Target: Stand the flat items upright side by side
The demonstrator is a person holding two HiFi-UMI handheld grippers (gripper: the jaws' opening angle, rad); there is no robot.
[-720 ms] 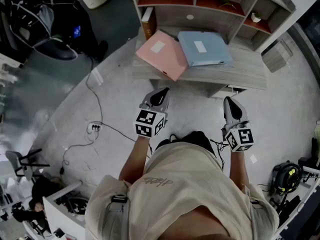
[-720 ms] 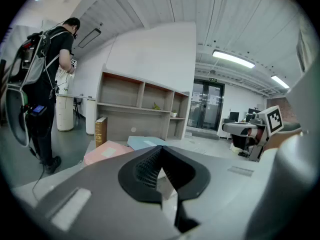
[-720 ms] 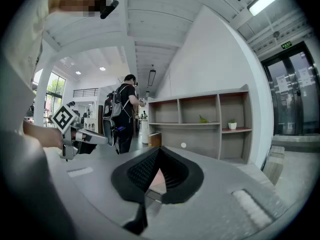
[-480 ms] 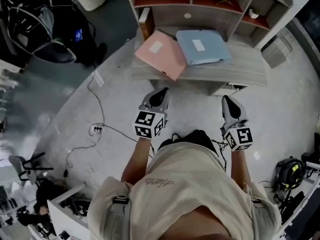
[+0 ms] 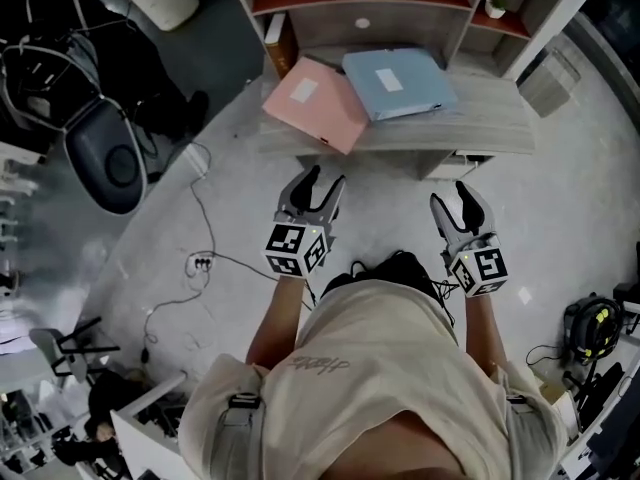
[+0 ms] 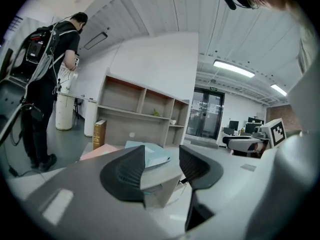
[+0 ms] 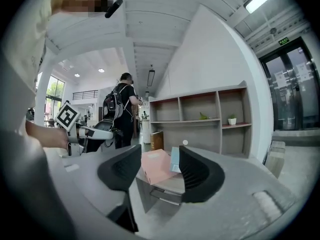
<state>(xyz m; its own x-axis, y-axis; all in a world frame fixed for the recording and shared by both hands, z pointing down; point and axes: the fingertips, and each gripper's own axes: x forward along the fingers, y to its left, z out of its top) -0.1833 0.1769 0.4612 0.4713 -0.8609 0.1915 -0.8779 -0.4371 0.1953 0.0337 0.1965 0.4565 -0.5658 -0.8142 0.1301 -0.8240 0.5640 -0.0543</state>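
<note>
The left hand-held gripper [image 5: 324, 177] and right hand-held gripper [image 5: 451, 194], closed before, now have their jaws apart and hold nothing. The pink folder [image 5: 313, 103] and blue folder [image 5: 398, 81] still lie flat.

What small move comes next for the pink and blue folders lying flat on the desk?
Probably reach the open left gripper forward to the overhanging corner of the pink folder at the front edge of the grey wooden desk. It and the pale blue folder lie flat; the right gripper is open too, short of it.
</note>
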